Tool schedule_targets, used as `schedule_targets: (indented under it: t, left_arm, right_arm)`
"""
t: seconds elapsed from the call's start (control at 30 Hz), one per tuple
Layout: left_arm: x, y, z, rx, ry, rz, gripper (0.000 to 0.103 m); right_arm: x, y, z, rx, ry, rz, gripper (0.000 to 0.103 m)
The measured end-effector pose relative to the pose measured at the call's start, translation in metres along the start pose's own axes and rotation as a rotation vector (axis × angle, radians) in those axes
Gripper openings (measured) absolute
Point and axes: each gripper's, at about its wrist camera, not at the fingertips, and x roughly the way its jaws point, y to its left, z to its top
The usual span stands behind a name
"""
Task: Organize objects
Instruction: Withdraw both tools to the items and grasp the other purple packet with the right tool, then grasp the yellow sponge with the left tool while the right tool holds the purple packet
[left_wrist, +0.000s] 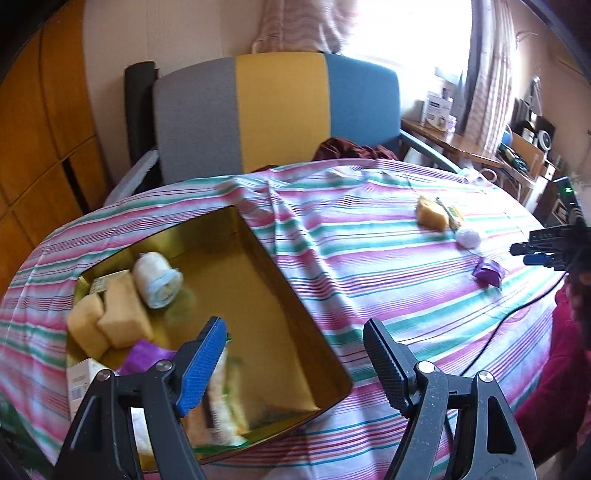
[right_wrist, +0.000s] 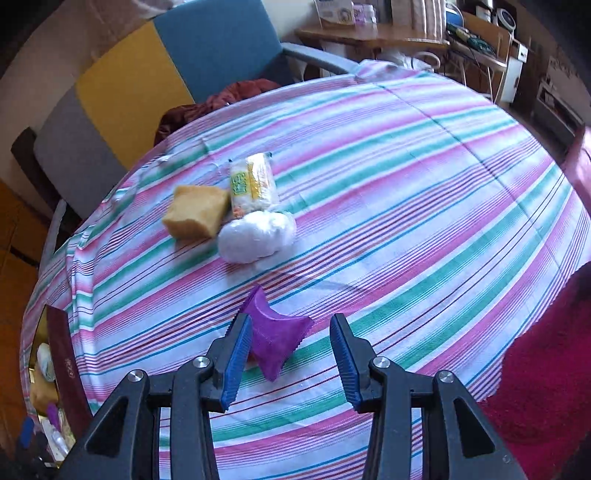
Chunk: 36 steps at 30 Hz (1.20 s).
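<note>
My left gripper (left_wrist: 293, 323) hangs open and empty over the near corner of a gold tin box (left_wrist: 258, 240). The box holds a rolled white cloth (left_wrist: 157, 278), two yellow sponges (left_wrist: 110, 317), a purple packet (left_wrist: 144, 356) and a snack pack (left_wrist: 225, 398). My right gripper (right_wrist: 290, 319) stands open just above the striped cloth. A purple packet (right_wrist: 273, 339) lies between its fingers, close to the left blue pad (right_wrist: 234, 362) and apart from the right one. Behind it lie a white ball (right_wrist: 255, 236), a yellow sponge (right_wrist: 195, 216) and a yellow-green snack pack (right_wrist: 253, 182).
The striped tablecloth (right_wrist: 406, 184) covers a round table. A chair (left_wrist: 280, 107) with a grey, yellow and blue back stands behind it, with dark red fabric (left_wrist: 347, 147) on its seat. A cluttered wooden desk (left_wrist: 454, 142) is at the back right. A black cable (left_wrist: 517, 314) and a red sleeve (left_wrist: 554, 369) are at the right edge.
</note>
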Motion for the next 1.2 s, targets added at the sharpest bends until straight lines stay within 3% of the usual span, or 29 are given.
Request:
schedule_targets:
  t: [0.17, 0.4, 0.57, 0.63, 0.7, 0.73, 0.93, 1.2]
  left_arm:
    - [0.009, -0.017, 0.006, 0.018, 0.016, -0.039, 0.077]
    - [0.019, -0.033, 0.016, 0.046, 0.032, -0.071, 0.078]
    - [0.028, -0.044, 0.022, 0.063, 0.05, -0.092, 0.078]
    - [0.033, -0.051, 0.027, 0.071, 0.057, -0.1, 0.078]
    - [0.037, -0.057, 0.033, 0.074, 0.063, -0.112, 0.078]
    - [0.04, -0.061, 0.037, 0.078, 0.064, -0.114, 0.078]
    - [0.065, -0.086, 0.062, 0.08, 0.088, -0.147, 0.078]
    - [0.122, -0.136, 0.088, 0.15, 0.139, -0.149, 0.078]
  right_arm:
    - [0.02, 0.016, 0.006, -0.051, 0.043, 0.011, 0.045]
    - [0.023, 0.065, -0.003, -0.462, 0.062, -0.031, 0.055]
    - [0.044, 0.066, -0.011, -0.602, 0.127, -0.11, 0.055]
    - [0.052, 0.061, -0.014, -0.609, 0.145, -0.122, 0.055]
    - [0.057, 0.057, -0.015, -0.595, 0.167, -0.109, 0.038]
    - [0.057, 0.055, -0.014, -0.586, 0.163, -0.103, 0.035]
    - [0.042, 0.037, -0.004, -0.495, 0.089, -0.075, 0.034]
    - [0.021, -0.002, 0.014, -0.264, 0.036, 0.088, 0.034]
